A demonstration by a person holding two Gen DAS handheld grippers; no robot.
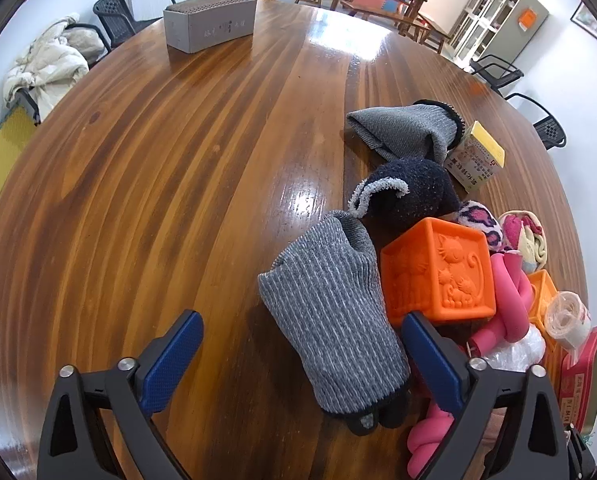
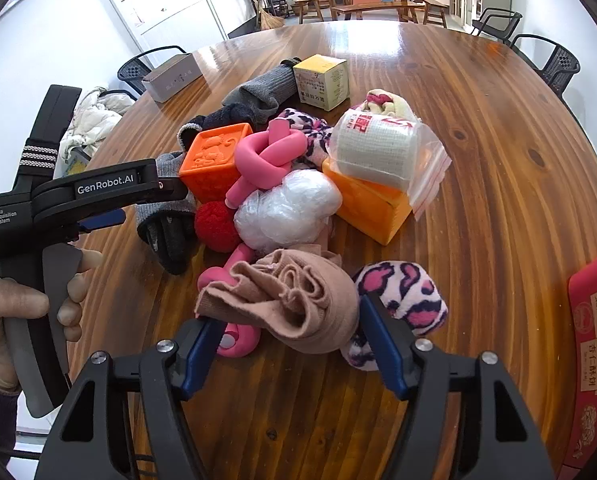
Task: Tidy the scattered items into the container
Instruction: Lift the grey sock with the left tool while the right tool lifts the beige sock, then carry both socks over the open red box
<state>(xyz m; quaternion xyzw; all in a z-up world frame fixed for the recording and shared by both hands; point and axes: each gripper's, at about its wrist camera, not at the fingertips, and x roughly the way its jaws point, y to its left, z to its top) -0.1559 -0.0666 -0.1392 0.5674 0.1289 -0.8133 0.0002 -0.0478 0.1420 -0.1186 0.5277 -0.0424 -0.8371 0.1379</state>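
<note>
Grey ribbed sock (image 1: 330, 320) lies between the spread left claw (image 1: 302, 344) fingers, unpinched; closing off-centre could nudge the orange cube (image 1: 438, 276) just right of it. Further right, the right claw (image 2: 290, 340) is spread around a beige sock (image 2: 298, 304); its folds could slip out. Red tin (image 2: 594, 344) waits at far right on the surface (image 2: 498, 160).

A bagged roll (image 2: 378, 152) lies on a cube (image 2: 368, 208), behind a crumpled sock (image 2: 298, 300).
</note>
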